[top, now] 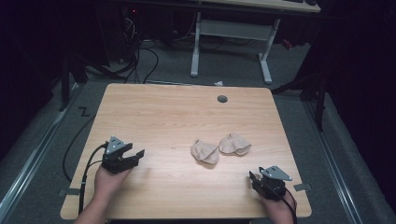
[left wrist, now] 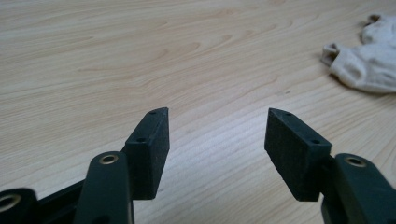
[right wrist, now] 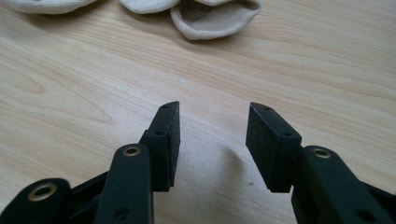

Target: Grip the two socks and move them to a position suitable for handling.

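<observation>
The table (top: pixel 159 116) is pale wood with a fine lengthwise grain in darker tan streaks, and a small round grey plug (top: pixel 222 99) sits near its upper edge in the high view. Right of centre lie two beige socks, the left sock (top: pixel 205 152) and the right sock (top: pixel 234 144), both a plain pinkish cream without pattern; in the left gripper view they look off-white at the upper right of the frame. The left tool (top: pixel 135 155) and the right tool (top: pixel 252 178) are matt black, each topped by a grey plate, with brass-coloured rivets. The floor (top: pixel 42 154) around is dull grey, and a desk frame (top: pixel 231 32) at the top is white.
</observation>
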